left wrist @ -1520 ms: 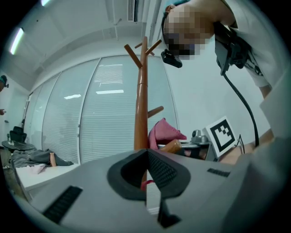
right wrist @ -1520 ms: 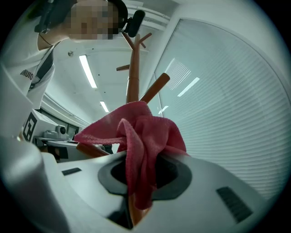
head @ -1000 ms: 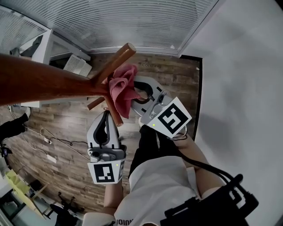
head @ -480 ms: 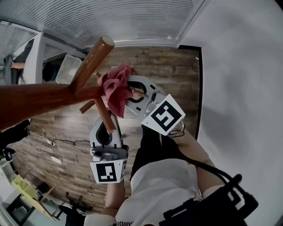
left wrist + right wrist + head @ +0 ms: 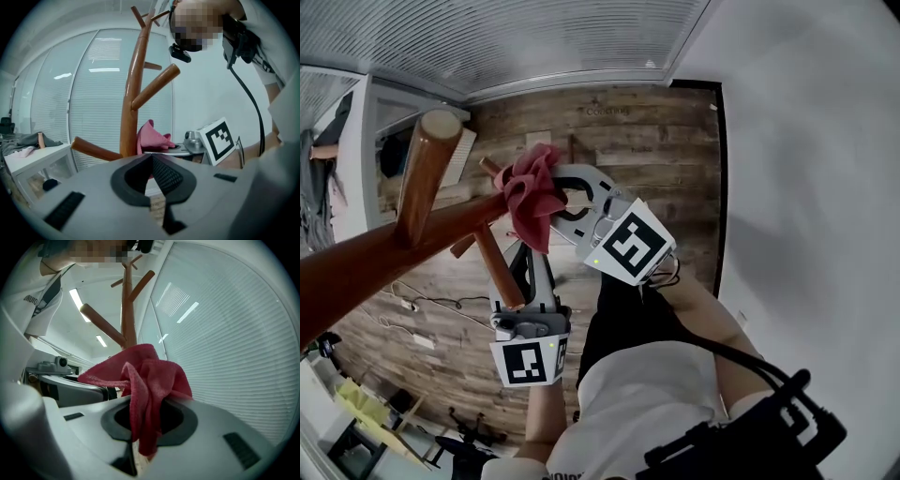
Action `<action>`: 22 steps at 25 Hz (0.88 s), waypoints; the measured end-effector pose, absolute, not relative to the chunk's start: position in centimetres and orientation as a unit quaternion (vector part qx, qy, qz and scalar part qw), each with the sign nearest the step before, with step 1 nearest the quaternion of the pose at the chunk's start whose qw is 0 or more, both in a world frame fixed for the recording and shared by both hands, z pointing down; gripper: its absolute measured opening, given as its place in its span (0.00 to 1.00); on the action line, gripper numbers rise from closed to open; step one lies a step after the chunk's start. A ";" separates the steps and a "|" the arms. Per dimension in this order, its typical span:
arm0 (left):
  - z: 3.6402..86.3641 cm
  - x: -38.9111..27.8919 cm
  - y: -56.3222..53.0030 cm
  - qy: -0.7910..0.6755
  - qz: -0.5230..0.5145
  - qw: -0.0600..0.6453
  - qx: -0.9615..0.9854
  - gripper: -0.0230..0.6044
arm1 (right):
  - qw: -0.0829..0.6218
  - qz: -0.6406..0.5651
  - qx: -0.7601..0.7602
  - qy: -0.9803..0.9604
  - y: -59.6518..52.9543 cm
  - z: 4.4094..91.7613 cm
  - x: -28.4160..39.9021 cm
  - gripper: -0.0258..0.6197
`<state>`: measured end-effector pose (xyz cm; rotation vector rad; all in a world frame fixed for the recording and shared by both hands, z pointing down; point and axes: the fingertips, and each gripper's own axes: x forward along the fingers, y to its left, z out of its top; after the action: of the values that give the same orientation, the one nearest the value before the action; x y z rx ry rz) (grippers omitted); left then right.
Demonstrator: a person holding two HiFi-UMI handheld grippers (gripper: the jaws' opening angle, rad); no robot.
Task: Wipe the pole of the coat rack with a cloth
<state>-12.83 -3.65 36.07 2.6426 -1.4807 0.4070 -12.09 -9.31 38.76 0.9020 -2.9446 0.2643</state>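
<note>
2 grippers are at work, and your right gripper is the one that carries the load: its jaws are clamped on a bunched red cloth. In the right gripper view the cloth spills up and out over the jaws of the gripper, with 1 fold hanging down between them. Your left gripper sits nearer to you and lower, jaws pressed together with nothing between them; its own view shows the pads of the gripper meeting at the tip.

The cloth lies against the wooden pole of the coat rack, just where the pegs branch off. From the left gripper view the cloth is right beside the pole, on its right side, and seems to touch it. 1 peg angles off the pole to the left of the cloth, and another peg crosses in front of your left gripper.

Beyond the rack are a wood-plank floor, white window blinds at the far side and a plain white wall on the right.
</note>
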 end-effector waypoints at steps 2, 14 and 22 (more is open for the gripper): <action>36.5 -12.8 -3.7 -0.484 0.137 0.046 0.863 0.06 | 0.010 0.097 0.296 -0.950 -9.4 39.0 -12.2 0.17; 39.5 -11.9 -4.0 -0.477 0.166 0.063 0.861 0.06 | 0.013 0.113 0.283 -0.952 -9.6 41.5 -12.6 0.17; 41.9 -11.2 -3.4 -0.465 0.186 0.072 0.862 0.06 | 0.018 0.124 0.281 -0.951 -9.0 43.9 -12.7 0.17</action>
<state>-11.19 -3.45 41.92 2.5920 -1.3990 0.5589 -12.74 -9.00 43.95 0.8731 -2.9561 0.3861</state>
